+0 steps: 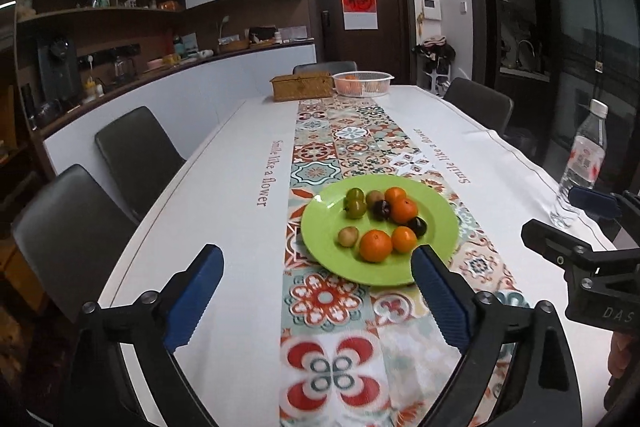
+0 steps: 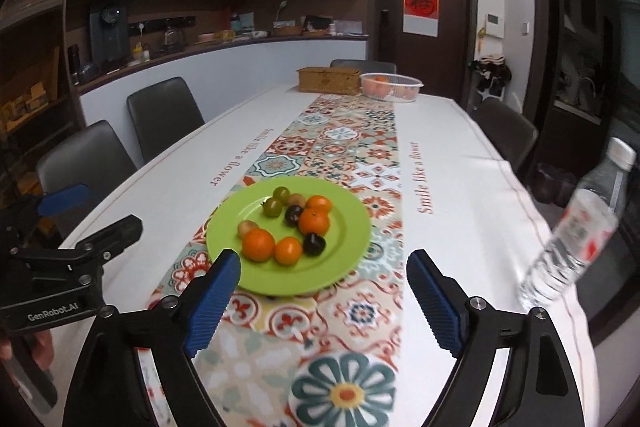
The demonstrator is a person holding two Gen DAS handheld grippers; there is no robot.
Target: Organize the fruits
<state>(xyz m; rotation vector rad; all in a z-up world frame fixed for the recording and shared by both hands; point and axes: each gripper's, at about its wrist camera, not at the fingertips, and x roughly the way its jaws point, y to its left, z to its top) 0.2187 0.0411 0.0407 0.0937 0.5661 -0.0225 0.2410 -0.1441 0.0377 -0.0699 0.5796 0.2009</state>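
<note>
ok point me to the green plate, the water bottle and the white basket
green plate [image 1: 440, 211], left wrist view, bare right rim
water bottle [image 2: 576, 231], right wrist view, label
white basket [image 1: 362, 85], left wrist view, front wall

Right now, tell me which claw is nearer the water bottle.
Right. The right claw hangs just left of the water bottle; the left claw is farther left, beyond the green plate.

Dim, soft indoor light; strong fisheye bending and dark corners; near tablecloth [image 2: 460, 187] blurred.
</note>
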